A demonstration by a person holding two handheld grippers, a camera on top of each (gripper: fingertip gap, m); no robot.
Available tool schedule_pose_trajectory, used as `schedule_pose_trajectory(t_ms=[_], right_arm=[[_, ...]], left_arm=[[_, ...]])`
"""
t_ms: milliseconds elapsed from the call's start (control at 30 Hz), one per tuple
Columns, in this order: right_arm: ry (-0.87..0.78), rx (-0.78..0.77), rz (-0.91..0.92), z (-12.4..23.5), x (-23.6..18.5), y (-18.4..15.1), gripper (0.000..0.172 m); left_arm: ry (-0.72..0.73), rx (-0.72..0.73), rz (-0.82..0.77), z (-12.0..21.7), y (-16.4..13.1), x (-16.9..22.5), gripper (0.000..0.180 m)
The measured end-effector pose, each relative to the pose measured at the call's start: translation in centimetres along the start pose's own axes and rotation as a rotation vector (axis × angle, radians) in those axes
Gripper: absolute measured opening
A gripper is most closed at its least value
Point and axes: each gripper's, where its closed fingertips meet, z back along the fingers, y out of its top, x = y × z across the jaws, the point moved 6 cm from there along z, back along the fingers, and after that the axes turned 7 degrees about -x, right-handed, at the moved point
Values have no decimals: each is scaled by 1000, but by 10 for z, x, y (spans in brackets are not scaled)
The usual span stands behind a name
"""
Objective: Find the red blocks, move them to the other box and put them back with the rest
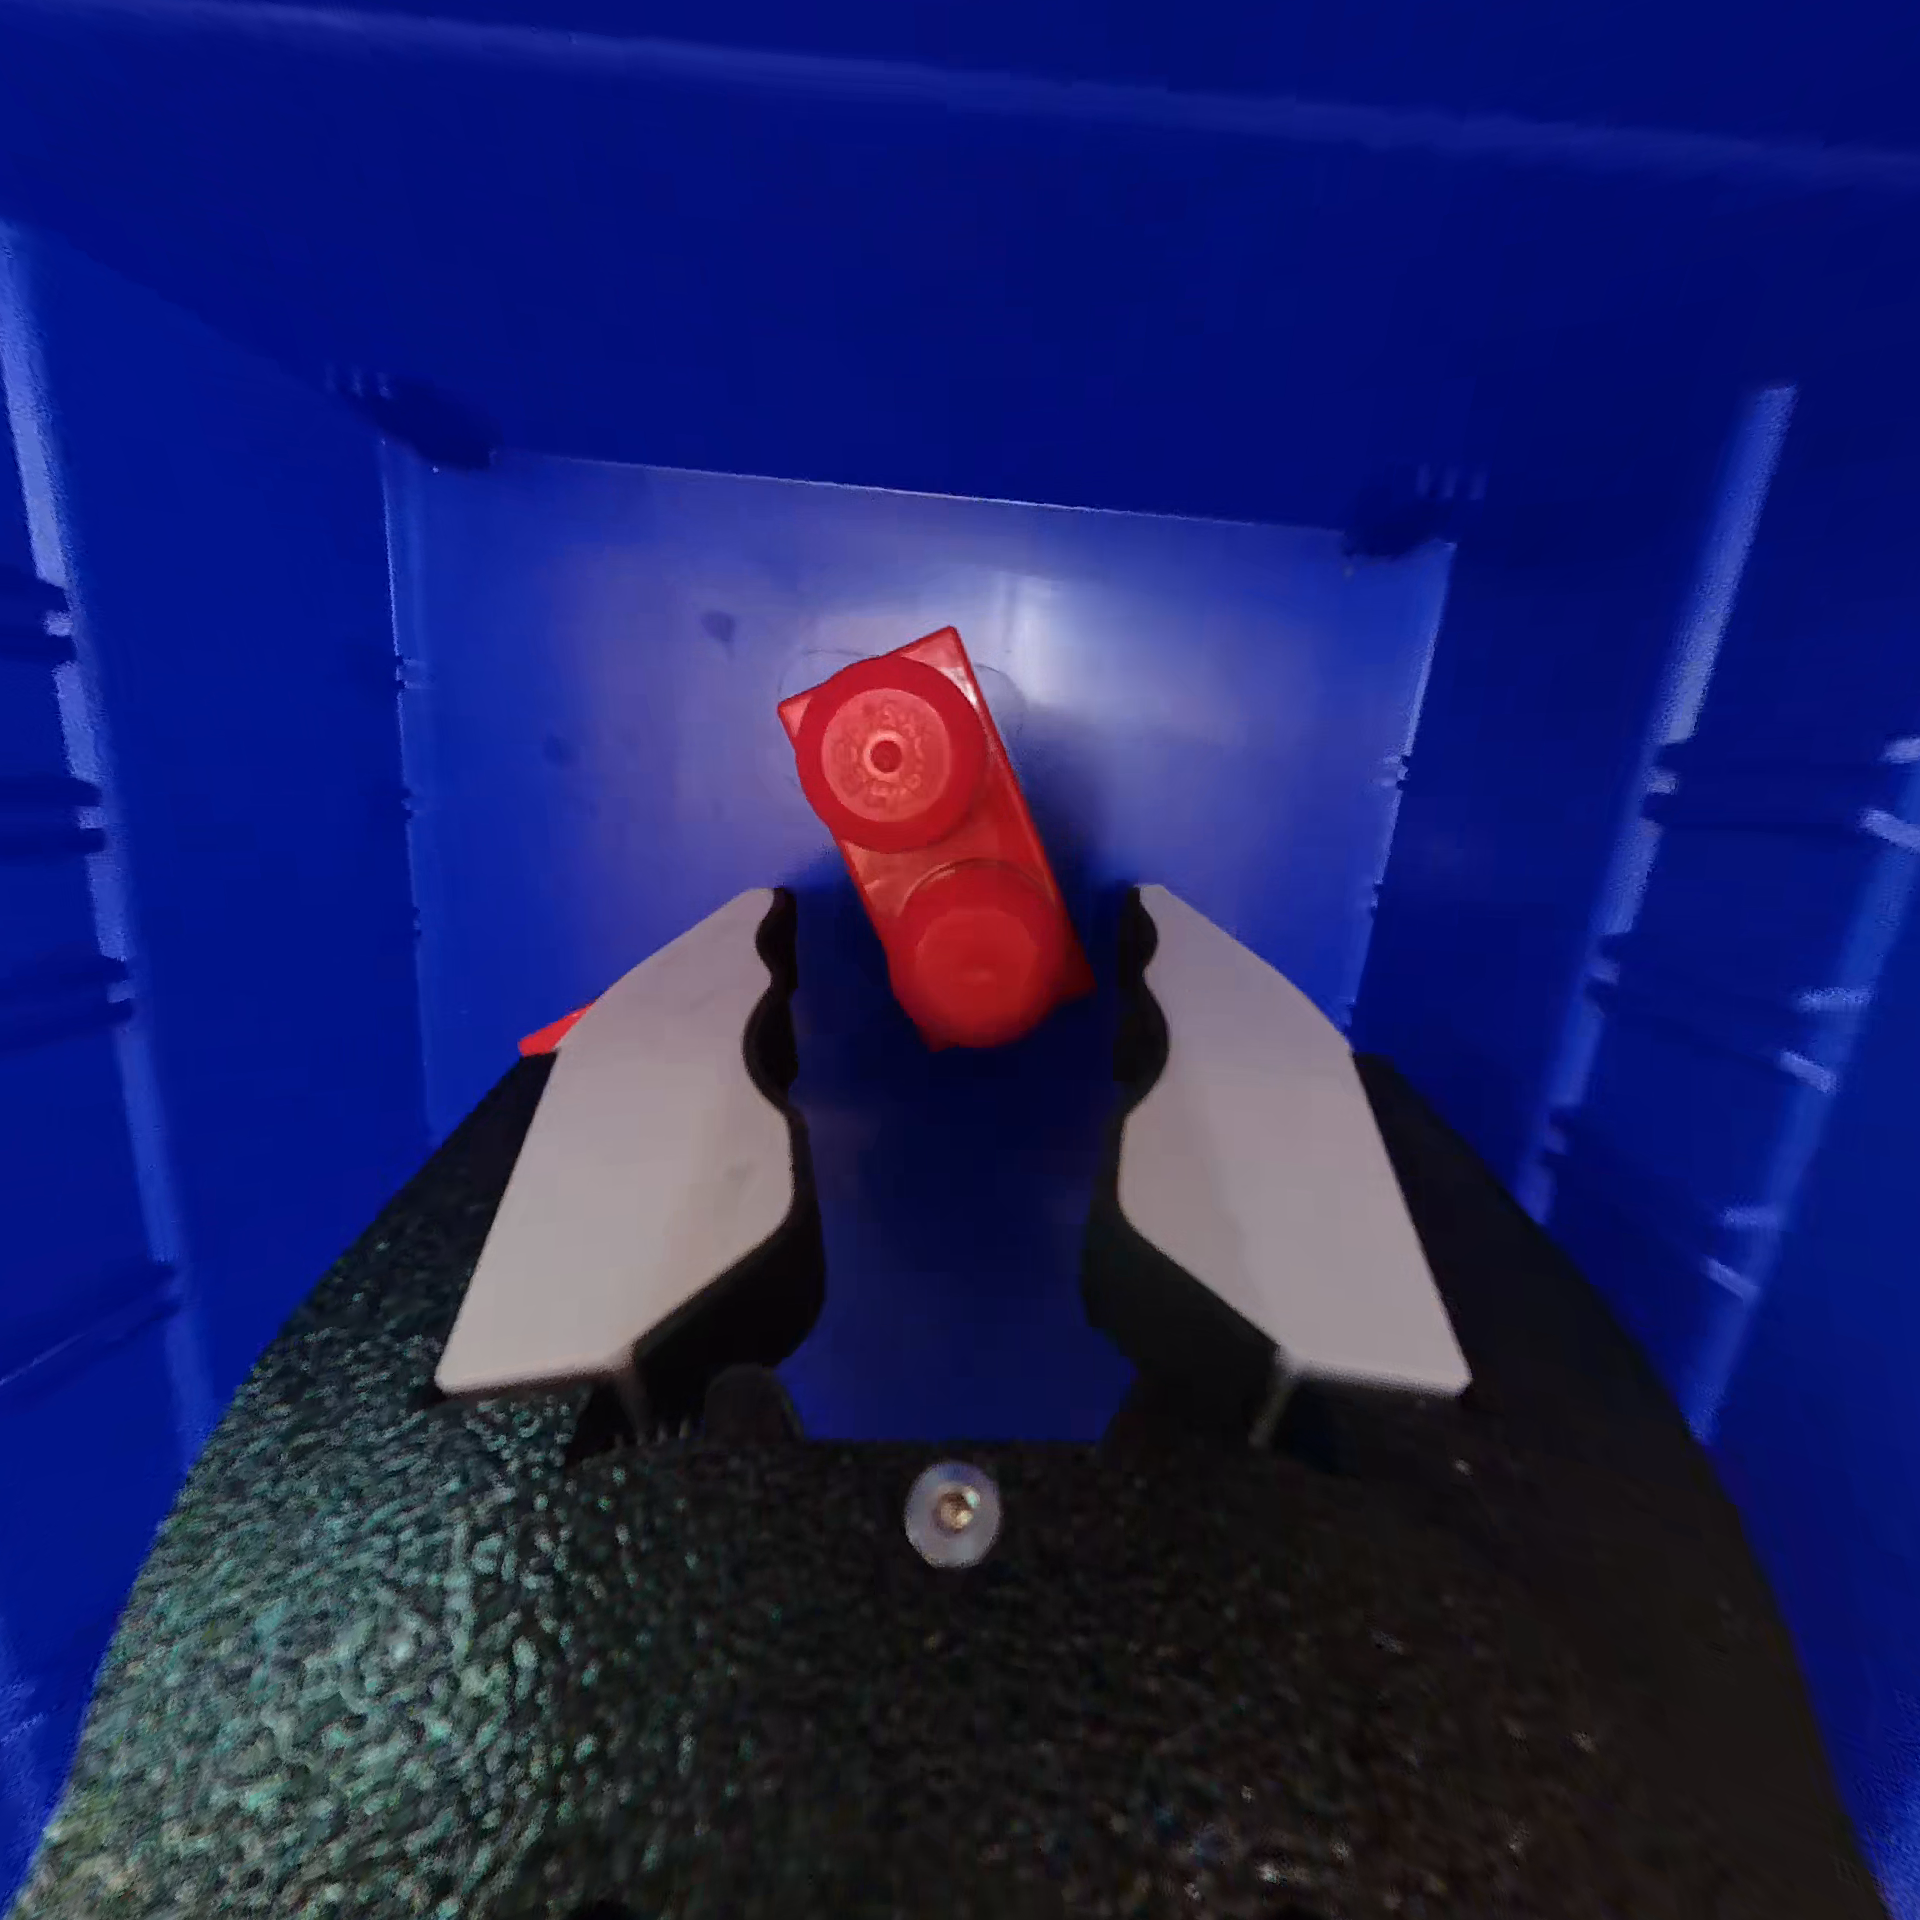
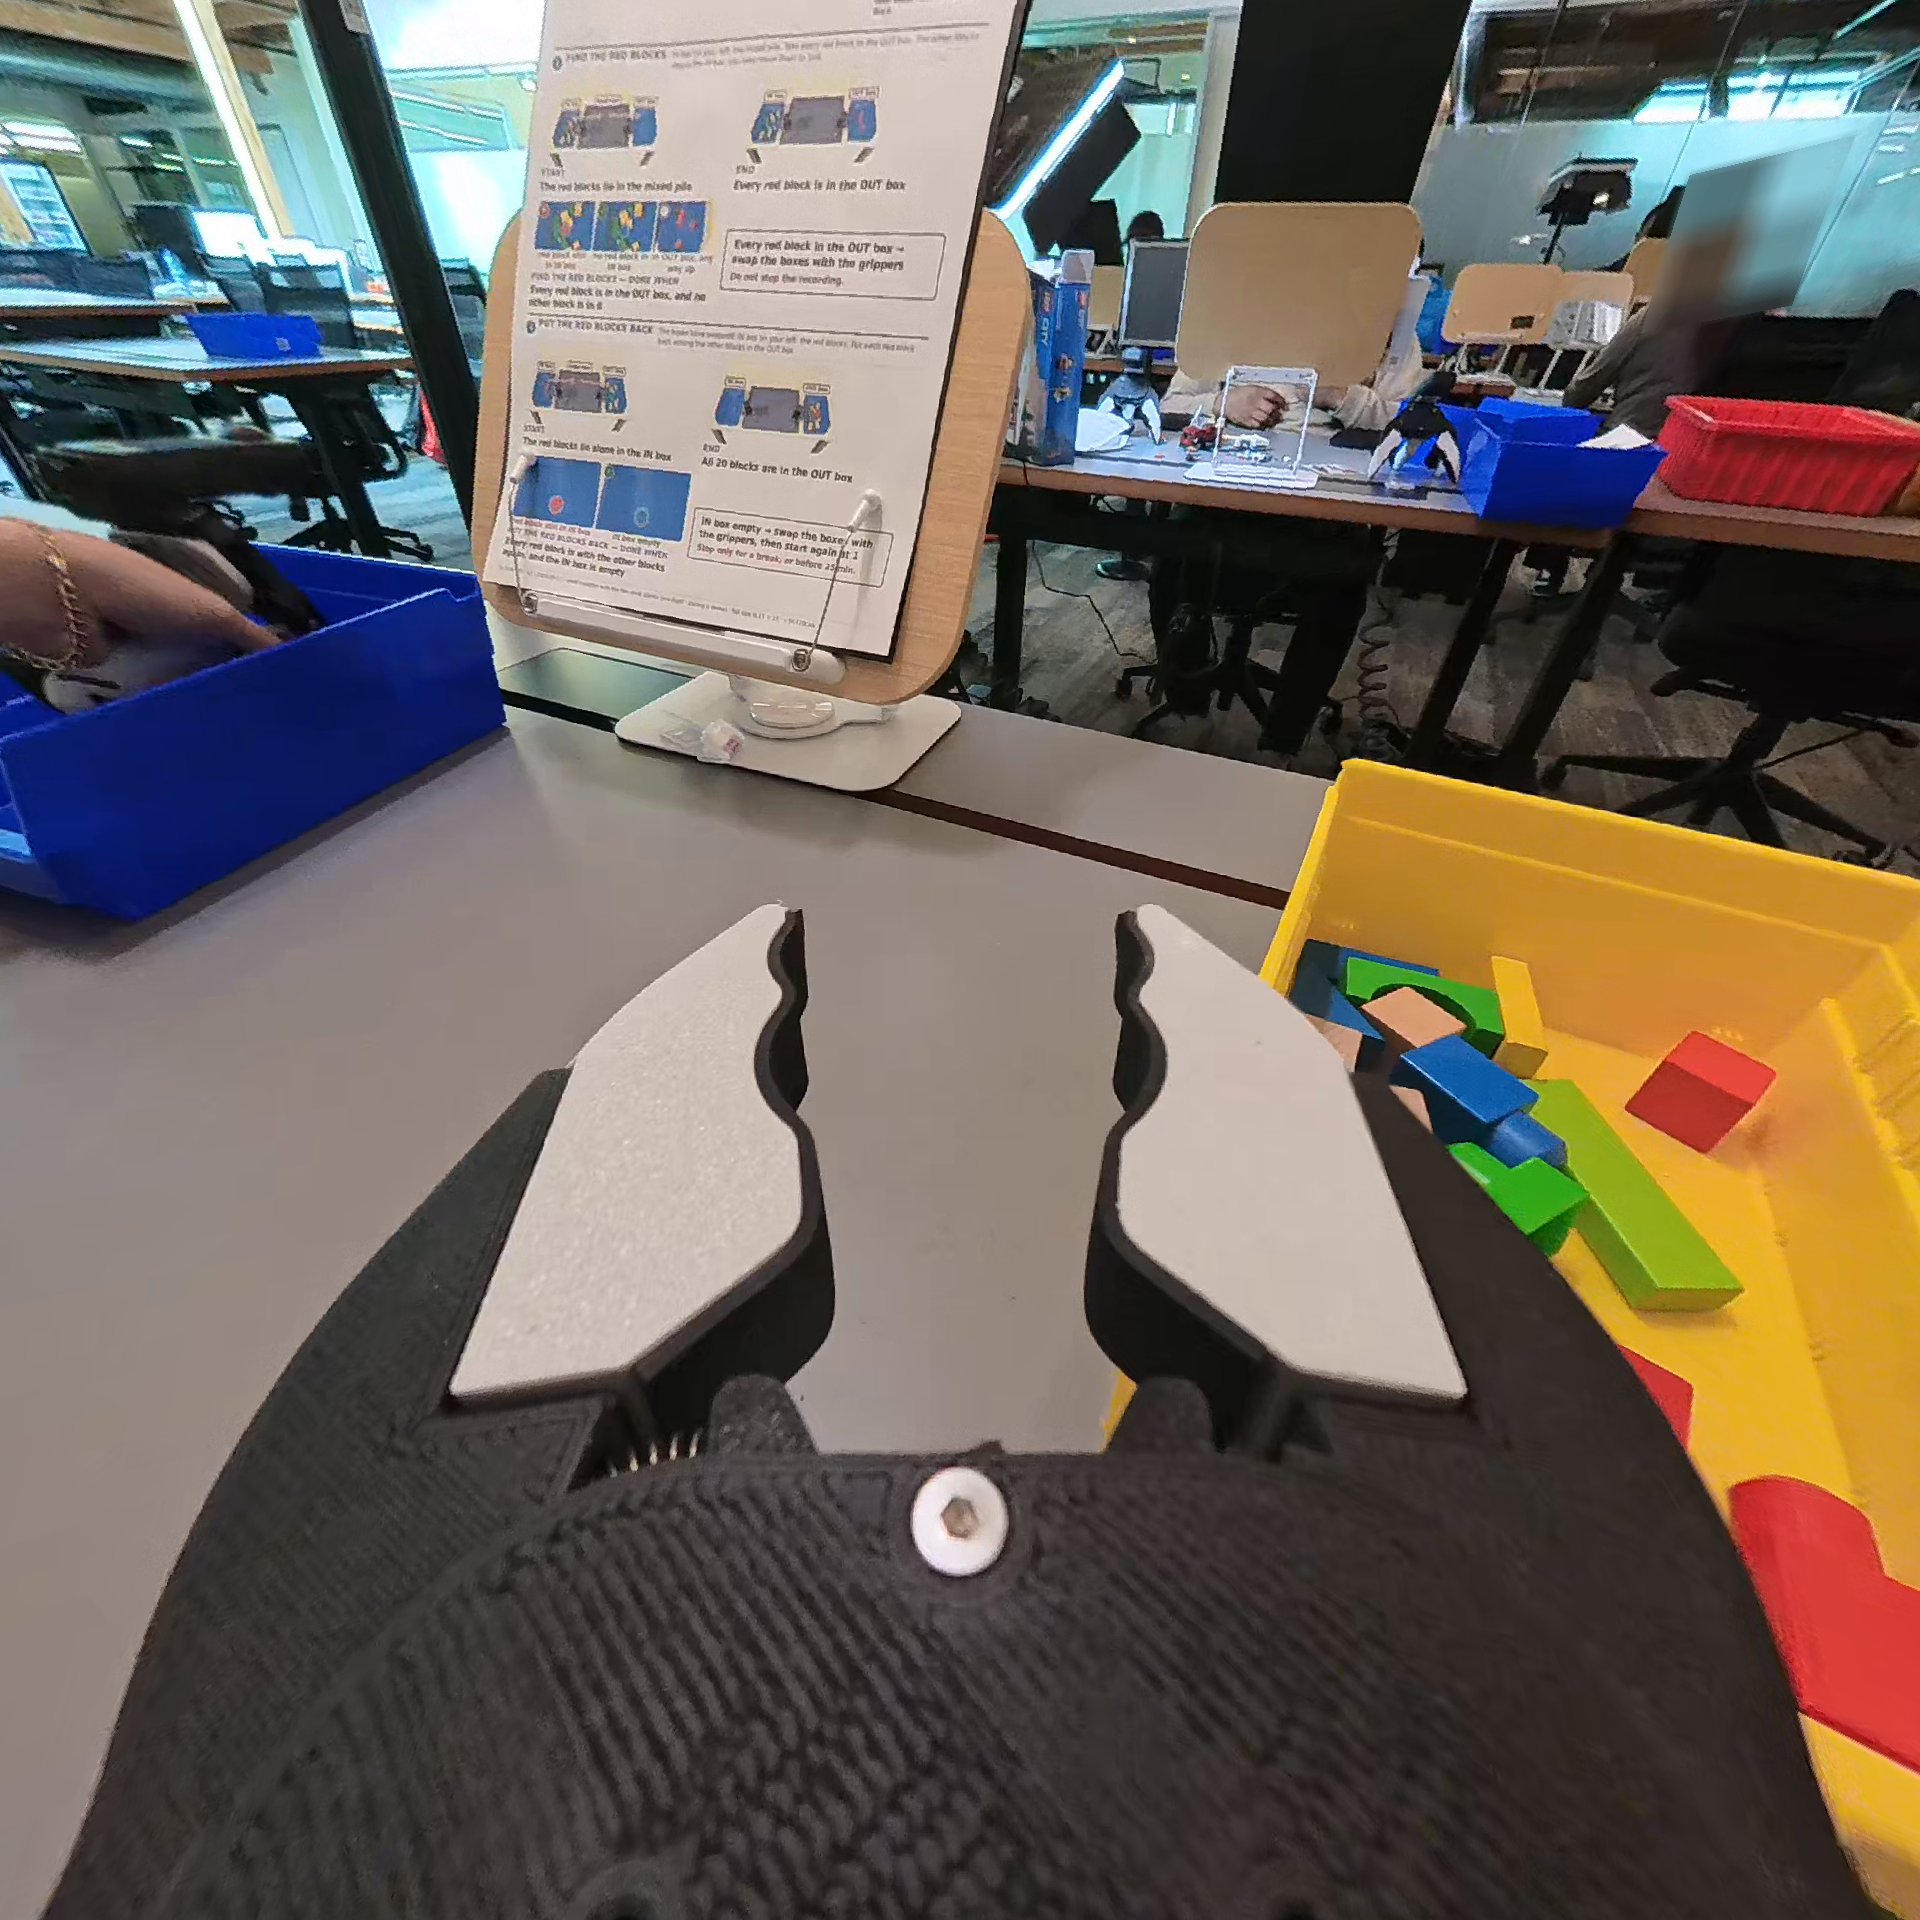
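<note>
My left gripper (image 1: 961, 914) points down into the blue box (image 1: 935, 260). It is open. A red block with two round studs (image 1: 930, 836) lies on the box floor, its near end between my fingertips, with a gap to each pad. A sliver of another red piece (image 1: 556, 1029) shows behind the left finger. My right gripper (image 2: 958, 925) is open and empty above the grey table (image 2: 520, 987), left of the yellow box (image 2: 1610, 831). That box holds mixed blocks, among them a red cube (image 2: 1704, 1089) and larger red blocks (image 2: 1829, 1621).
In the right wrist view the blue box (image 2: 260, 748) stands at the left with a person's hand (image 2: 104, 613) reaching into it. An instruction sheet on a stand (image 2: 748, 343) stands at the table's far edge. Other desks and chairs lie beyond.
</note>
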Motion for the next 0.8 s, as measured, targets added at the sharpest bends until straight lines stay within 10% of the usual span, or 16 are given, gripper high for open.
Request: schedule_pose_trajectory(t_ms=[433, 800], right_arm=[[20, -7, -6, -4, -1, -5, 57], [174, 57, 57, -2, -28, 5, 53]], left_arm=[[0, 121, -146, 12, -11, -19, 37], [-72, 541, -667, 191, -51, 23, 35]])
